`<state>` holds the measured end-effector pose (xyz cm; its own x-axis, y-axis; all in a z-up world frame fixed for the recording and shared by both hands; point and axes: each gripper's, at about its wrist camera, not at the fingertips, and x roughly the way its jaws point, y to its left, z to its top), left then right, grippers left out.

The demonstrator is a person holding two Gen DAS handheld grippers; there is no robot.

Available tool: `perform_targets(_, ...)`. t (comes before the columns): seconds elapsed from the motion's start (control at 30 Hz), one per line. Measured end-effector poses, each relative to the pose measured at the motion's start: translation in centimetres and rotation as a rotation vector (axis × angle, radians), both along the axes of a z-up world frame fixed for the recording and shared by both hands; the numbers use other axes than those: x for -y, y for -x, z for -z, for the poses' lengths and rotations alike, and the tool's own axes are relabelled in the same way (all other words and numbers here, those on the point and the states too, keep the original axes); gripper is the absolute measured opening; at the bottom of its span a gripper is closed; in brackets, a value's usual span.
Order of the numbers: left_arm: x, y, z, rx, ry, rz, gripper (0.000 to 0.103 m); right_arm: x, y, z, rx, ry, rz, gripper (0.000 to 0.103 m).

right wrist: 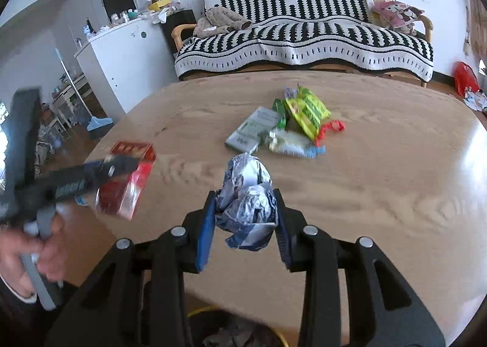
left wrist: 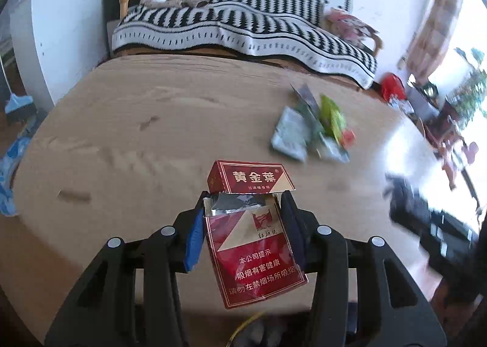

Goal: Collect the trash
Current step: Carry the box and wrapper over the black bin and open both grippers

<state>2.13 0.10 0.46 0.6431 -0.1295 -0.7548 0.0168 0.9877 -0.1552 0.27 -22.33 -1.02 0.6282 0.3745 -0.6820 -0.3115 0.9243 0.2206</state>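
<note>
Left gripper [left wrist: 243, 213] clamped on a red cigarette pack [left wrist: 252, 240], pads pressing both long sides; flip lid hangs open past the fingertips, foil liner showing in the mouth, pack lifted clear of the wooden table [left wrist: 152, 121]. In the right wrist view the same pack [right wrist: 124, 182] appears blurred, off to the left of the right gripper, with a hand [right wrist: 33, 252] wrapped round the grey handle of the left tool. Right gripper [right wrist: 245, 216] closed on a crumpled wad of blue-and-white wrapper [right wrist: 246, 194], blue pad on one side, dark pad on the other, wad bulging out ahead of the fingertips and held above the tabletop. Ahead of both grippers, farther out on the table and well apart from either, a small heap of trash [right wrist: 289, 124]: a grey-green flat packet [right wrist: 252, 131], a yellow-green snack bag [right wrist: 307, 109], a scrap of red plastic [right wrist: 331, 127], a pale wrapper [right wrist: 289, 140] lying nearest the right fingertips. From the left gripper that heap [left wrist: 313, 131] sits ahead and to the right. Beyond the table's far edge, a sofa under a black-and-white striped throw [right wrist: 304, 42]; white cabinet [right wrist: 121, 64] to its left. Below the right gripper, at the near table edge, a dark bin with crumpled stuff in it [right wrist: 237, 331], contents unclear.
</note>
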Motion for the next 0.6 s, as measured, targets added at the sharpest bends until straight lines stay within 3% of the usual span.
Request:
perform_targets(0.23,3.3,10.9,3.8,-0.054,-0.003,0.122,0.046,1.2,9.4,1.1,-0.012,-0.017,0.002,0.036)
perform_targets(0.47,6.3,17.0,8.6,-0.182,0.044,0.210,0.046,1.7,18.5,4.1,-0.069,-0.038,0.002,0.036)
perform_targets(0.6,7.5,18.7,10.1,-0.218,0.030,0.234,0.047,1.8,21.2,5.7,-0.111,-0.035,0.005,0.036)
